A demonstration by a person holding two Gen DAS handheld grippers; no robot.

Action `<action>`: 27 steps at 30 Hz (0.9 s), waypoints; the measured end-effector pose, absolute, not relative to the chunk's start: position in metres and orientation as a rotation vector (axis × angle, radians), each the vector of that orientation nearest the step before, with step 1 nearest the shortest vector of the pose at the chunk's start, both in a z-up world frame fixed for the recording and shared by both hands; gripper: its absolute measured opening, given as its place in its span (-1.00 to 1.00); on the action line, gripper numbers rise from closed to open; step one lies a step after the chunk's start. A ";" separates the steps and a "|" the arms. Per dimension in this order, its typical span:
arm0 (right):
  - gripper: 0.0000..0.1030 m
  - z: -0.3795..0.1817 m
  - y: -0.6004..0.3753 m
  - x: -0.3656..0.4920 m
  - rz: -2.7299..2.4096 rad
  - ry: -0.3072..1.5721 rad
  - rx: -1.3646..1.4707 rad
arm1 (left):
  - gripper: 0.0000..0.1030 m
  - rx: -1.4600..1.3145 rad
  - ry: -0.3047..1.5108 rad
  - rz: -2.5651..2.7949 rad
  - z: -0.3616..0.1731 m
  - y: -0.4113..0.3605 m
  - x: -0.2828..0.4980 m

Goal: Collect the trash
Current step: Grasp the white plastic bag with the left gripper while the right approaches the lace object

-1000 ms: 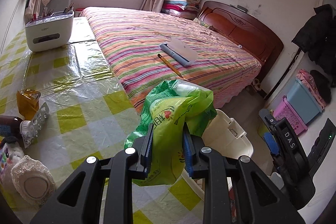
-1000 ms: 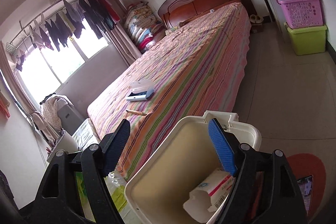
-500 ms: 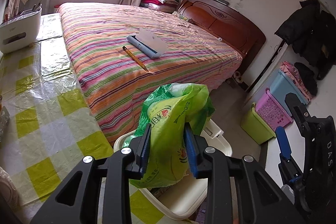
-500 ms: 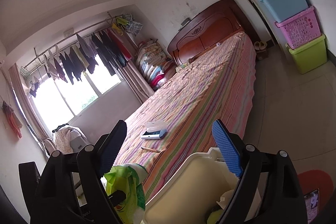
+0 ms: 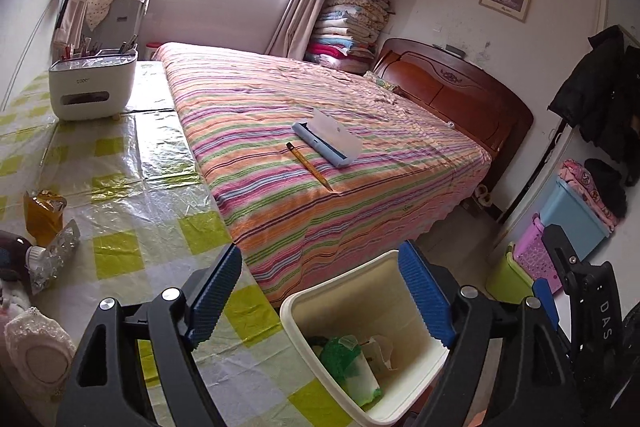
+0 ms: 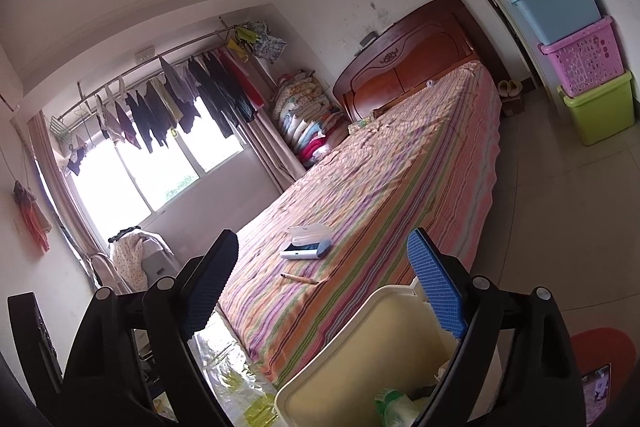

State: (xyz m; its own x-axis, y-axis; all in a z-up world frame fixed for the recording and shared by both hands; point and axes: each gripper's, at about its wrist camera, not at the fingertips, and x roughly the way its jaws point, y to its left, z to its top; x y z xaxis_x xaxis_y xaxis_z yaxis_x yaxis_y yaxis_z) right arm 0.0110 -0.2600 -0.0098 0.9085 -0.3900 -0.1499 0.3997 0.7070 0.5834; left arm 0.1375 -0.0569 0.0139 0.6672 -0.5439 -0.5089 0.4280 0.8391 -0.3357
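Left gripper (image 5: 320, 291) has its jaws wide open with nothing in them, hanging right over the bin (image 5: 344, 301). The green bag (image 5: 340, 353) sits crumpled inside the bin with some paper scraps. Right gripper (image 6: 324, 285) is spread wide and empty too, above the bin's rim next to the bed (image 6: 380, 195).

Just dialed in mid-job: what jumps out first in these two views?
The striped bed fills the middle of the room, with a pencil and a blue case lying on it. Nearest the cameras, a cream trash bin stands between bed and checkered table, with a green bag inside. Both the left gripper and right gripper are open and hold nothing.
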 end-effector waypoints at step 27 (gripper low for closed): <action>0.68 -0.032 -0.119 0.101 0.066 0.427 0.541 | 0.52 -0.283 0.612 0.048 0.020 0.200 0.115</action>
